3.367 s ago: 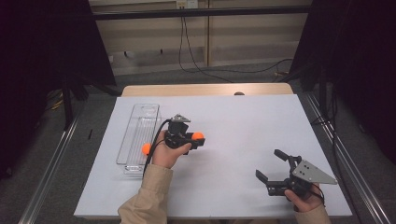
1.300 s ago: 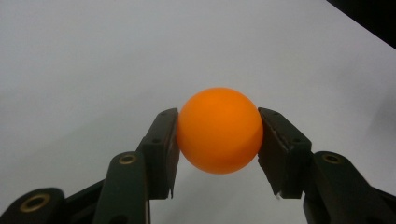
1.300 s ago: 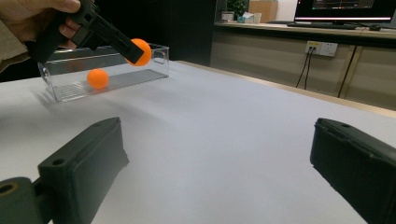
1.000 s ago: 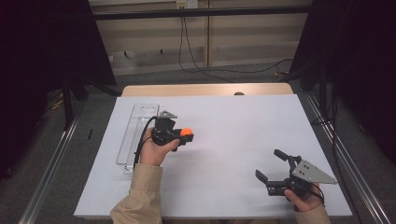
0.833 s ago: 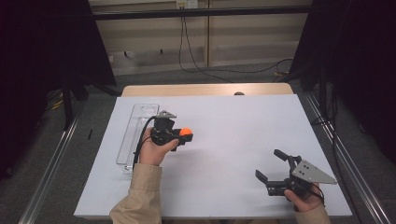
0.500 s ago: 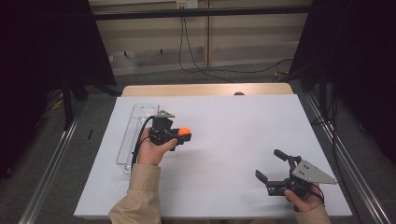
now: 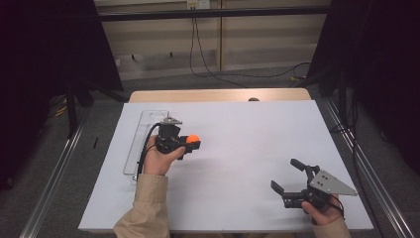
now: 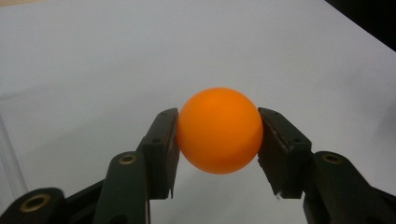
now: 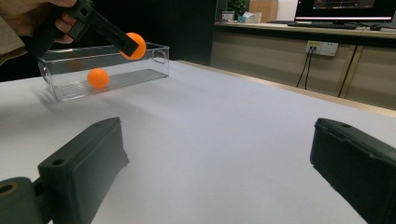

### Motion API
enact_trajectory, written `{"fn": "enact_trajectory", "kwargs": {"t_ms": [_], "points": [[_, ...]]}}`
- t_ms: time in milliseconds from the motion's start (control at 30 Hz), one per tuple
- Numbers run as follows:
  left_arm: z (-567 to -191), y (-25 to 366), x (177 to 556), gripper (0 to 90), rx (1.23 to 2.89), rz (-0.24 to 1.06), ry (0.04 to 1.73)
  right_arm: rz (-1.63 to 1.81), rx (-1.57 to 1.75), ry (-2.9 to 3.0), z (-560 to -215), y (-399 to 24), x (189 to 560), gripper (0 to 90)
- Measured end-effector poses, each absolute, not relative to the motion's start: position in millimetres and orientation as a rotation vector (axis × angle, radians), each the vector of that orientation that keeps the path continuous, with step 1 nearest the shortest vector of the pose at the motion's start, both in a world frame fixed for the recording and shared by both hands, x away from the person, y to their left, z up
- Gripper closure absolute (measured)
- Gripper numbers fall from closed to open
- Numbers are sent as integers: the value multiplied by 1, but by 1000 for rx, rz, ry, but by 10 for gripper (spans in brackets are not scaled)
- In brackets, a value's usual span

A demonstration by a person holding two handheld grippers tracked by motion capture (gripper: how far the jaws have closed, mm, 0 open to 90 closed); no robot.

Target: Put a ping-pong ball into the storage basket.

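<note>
Item: orange ball point(image 8: 219, 129), clamped between left tool point(image 7: 190, 143) pads above the counter point(image 7: 237, 134) beside clear bin point(image 9: 112, 70); right tool point(image 7: 292, 182) apart, empty; risk: smooth round ball squirting free if grip shifts off-centre.

Orange ball point(image 8: 219, 130), black hand-held gripper point(image 8: 217, 140), white table point(image 7: 237, 129), seemingly clear plastic box point(image 9: 107, 70).

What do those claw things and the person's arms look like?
Both claws are black, each with two chunky flat jaws with small round bolt holes. The left claw trails a black cable. The right claw has a grey three-cornered plate on top. The person wears tan sleeves.
</note>
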State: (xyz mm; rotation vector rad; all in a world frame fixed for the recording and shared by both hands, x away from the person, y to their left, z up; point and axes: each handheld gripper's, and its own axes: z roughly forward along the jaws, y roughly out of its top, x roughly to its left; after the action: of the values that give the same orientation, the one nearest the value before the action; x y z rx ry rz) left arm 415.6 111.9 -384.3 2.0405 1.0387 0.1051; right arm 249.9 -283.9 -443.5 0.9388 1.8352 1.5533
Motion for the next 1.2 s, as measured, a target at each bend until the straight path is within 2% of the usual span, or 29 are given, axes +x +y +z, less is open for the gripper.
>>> {"fn": "enact_trajectory", "kwargs": {"t_ms": [1200], "points": [[-378,134,416,508,2012,149,1093,1554,940,1834,-444,-284,250,27]]}}
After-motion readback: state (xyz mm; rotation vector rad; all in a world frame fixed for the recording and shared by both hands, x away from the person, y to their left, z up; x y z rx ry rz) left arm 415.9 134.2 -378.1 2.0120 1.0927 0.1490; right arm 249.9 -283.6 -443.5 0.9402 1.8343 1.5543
